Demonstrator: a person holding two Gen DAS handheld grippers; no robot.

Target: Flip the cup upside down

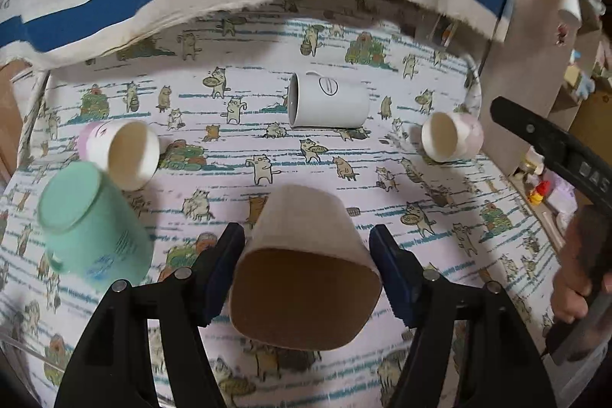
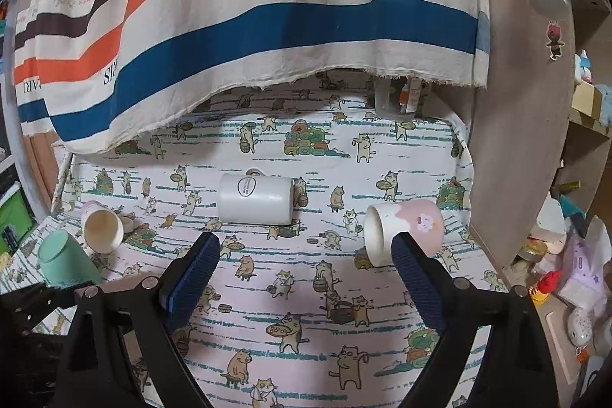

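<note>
While the brown cup lies on its side between the left claw's spread pads, its mouth faces the camera and its long axis runs straight away along the fingers. Those pads flank the cup near its rim, seemingly without touching, though the fisheye makes that hard to judge. Empty and wide open, the right claw hovers over the tabletop, so the left is nearer.

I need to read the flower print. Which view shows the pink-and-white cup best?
The right wrist view: the pink-and-white cup lies on its side with its flower facing the camera. The left wrist view shows it small, mouth-on, with no flower visible.
</note>
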